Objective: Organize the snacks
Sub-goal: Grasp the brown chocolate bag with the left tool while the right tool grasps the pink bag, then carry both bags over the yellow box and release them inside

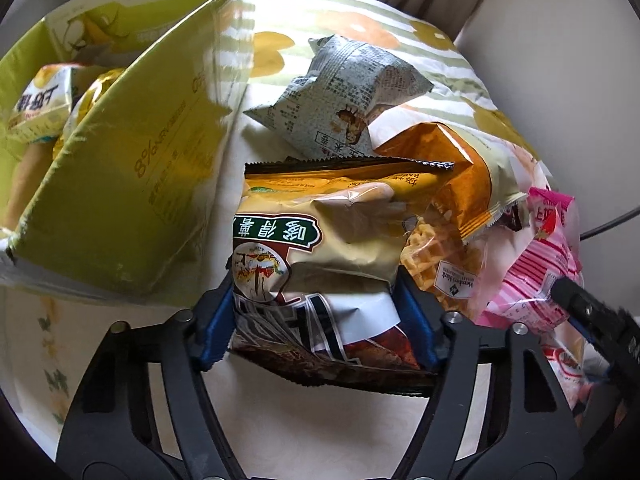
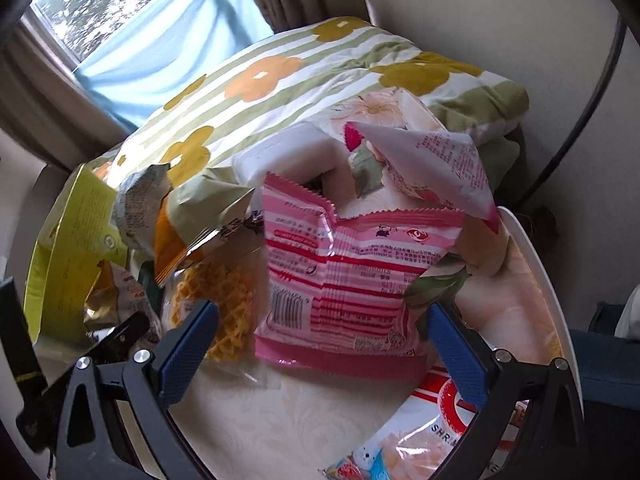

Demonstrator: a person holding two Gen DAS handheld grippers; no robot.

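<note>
Snack bag (image 1: 320,256) pinched by left gripper (image 1: 316,328)

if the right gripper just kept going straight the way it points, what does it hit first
Most likely the pink striped snack bag: it lies straight ahead between the open fingers of the right gripper, pads not touching it. Depth is hard to judge.

Left wrist view looks steeply down, close over the gold snack bag (image 1: 320,264), green carton (image 1: 132,184) at its left. Right wrist view peers down close at the pink striped packet (image 2: 344,280). Both catch the waffle pack (image 1: 436,264) and flowered bedding (image 2: 280,80).
</note>
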